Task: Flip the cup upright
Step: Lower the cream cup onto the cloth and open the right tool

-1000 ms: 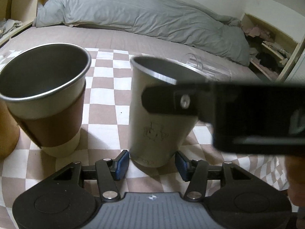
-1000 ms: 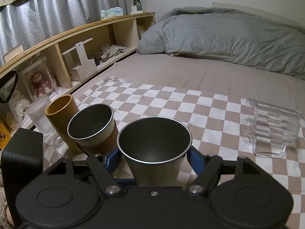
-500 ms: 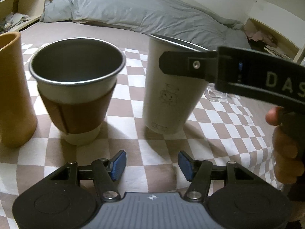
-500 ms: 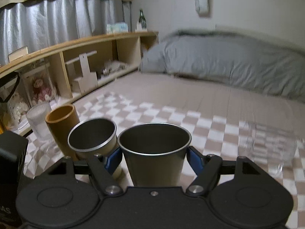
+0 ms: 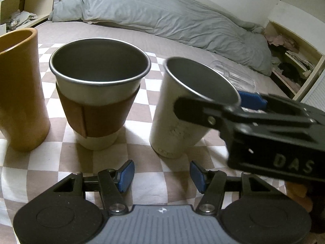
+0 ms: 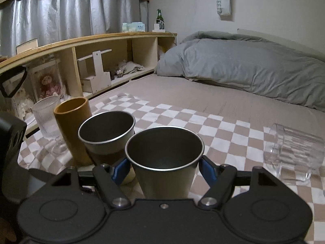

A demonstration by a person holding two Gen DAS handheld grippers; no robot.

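A plain steel cup (image 5: 182,109) stands upright on the checked cloth, slightly tilted in the left wrist view. My right gripper (image 6: 163,171) has its blue pads on both sides of this cup (image 6: 164,162), near the rim. It also shows in the left wrist view (image 5: 223,105) as a black body reaching in from the right. My left gripper (image 5: 161,175) is open and empty, just in front of the cup's base. A clear glass mug (image 6: 294,154) lies on its side at the right.
A steel cup with a brown sleeve (image 5: 97,93) and a tall orange cup (image 5: 18,85) stand upright to the left. A ribbed glass (image 6: 45,116) stands by the wooden shelf (image 6: 85,46). A grey duvet (image 6: 254,67) lies at the back.
My left gripper has drawn back from the plain cup and shifted view, so the orange cup shows fully. My right gripper stays closed around the upright cup.
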